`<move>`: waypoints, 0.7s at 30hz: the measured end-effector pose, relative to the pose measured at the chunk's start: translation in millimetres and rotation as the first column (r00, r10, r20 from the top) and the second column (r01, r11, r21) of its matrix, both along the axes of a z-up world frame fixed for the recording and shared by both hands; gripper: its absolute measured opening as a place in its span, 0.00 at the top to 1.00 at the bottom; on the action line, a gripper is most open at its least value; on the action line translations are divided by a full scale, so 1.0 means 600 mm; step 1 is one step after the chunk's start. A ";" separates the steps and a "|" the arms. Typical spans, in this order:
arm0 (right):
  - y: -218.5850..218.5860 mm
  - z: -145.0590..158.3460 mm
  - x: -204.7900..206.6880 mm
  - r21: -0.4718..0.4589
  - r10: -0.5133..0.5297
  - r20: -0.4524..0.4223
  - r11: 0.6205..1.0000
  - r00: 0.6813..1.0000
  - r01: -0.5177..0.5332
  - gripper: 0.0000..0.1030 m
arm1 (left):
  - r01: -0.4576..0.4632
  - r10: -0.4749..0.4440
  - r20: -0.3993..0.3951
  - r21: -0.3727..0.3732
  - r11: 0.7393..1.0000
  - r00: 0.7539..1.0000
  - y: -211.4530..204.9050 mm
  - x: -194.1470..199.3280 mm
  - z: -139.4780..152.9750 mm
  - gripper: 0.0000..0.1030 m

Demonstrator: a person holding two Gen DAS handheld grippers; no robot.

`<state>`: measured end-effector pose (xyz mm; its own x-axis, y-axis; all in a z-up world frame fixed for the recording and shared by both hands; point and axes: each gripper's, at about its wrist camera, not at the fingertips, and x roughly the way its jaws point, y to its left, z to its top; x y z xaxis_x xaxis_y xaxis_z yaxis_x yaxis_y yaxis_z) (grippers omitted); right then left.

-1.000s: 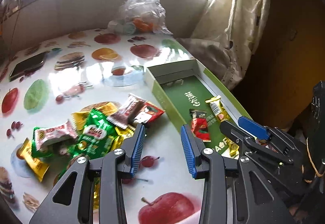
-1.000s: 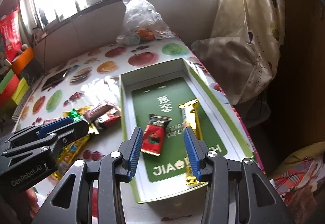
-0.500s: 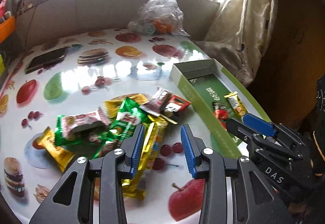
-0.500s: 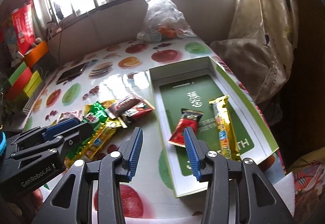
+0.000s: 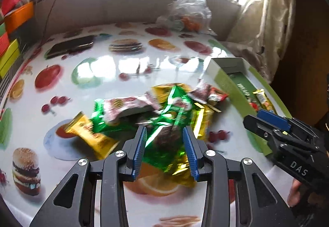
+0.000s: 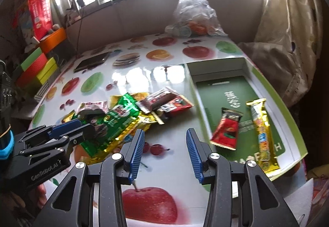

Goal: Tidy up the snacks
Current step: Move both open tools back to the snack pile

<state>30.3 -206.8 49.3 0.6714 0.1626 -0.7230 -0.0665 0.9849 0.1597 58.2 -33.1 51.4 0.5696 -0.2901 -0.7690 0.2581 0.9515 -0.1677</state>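
left gripper (image 5: 164,134): pointing down over the snack pile, jaws apart, nothing clamped as far as I can tell
green wrapper (image 5: 166,124): shiny, sits right in the gap between the blue pads, pretty blurry
snack pile (image 5: 148,109): just ahead of the tips, mix of green, gold and red-white packets, all heaped up
gold packet (image 5: 92,136): off to the left of the left pad, lying at an angle
box (image 5: 226,85): green and white, ahead and to the right, a yellow bar (image 5: 262,99) inside
right gripper (image 5: 267,122): pokes in from the right edge, near the box
phone (image 5: 72,45): far ahead, left side
plastic bag (image 5: 189,13): way at the back of the table (image 5: 115,68)
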 end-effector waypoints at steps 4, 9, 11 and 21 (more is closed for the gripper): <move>0.022 -0.010 0.006 -0.002 0.033 -0.020 0.999 0.999 -0.033 0.60 | -0.027 0.027 -0.010 -0.028 0.999 1.000 0.035 0.005 -0.007 0.63; 0.049 -0.025 0.015 0.007 0.067 -0.047 0.998 0.997 -0.067 0.59 | -0.070 0.069 -0.014 -0.027 0.997 0.997 0.065 0.009 -0.011 0.63; 0.059 -0.031 0.018 0.016 0.081 -0.054 0.997 0.995 -0.080 0.59 | -0.070 0.070 -0.014 -0.031 0.997 0.997 0.069 0.009 -0.011 0.63; 0.085 -0.062 0.047 0.065 0.091 -0.113 0.994 0.989 -0.084 0.59 | -0.067 0.066 -0.031 -0.039 0.997 0.997 0.072 0.011 -0.021 0.63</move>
<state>58.7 -155.8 12.2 0.5655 0.2622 -0.7820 -0.1300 0.9646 0.2294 64.7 10.2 38.6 0.5659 -0.2831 -0.7744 0.1888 0.9587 -0.2125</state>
